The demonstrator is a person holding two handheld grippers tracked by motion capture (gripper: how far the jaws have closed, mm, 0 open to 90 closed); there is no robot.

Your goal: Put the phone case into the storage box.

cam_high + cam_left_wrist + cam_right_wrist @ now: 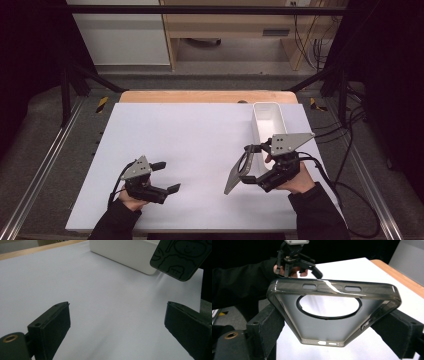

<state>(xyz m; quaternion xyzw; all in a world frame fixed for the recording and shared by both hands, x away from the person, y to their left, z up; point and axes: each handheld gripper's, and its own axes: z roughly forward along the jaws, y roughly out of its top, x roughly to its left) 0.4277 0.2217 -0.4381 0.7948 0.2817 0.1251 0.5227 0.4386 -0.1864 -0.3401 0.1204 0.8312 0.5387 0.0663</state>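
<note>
Right gripper (pixel 254 164) clamped on smoky phone case (pixel 332 315), held tilted above table (pixel 200 150) beside white bin (pixel 268 122); left gripper (pixel 162 176) released, idle. Keep grip firm; lower case level.

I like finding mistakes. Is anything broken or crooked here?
Nothing looks broken. The phone case sits tilted between the right gripper's jaws, held above the table. The white streak on its rim looks like glare.

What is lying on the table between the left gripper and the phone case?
Nothing: in the high view, bare white sheet separates the open left gripper from the phone case, which the right gripper holds.
</note>
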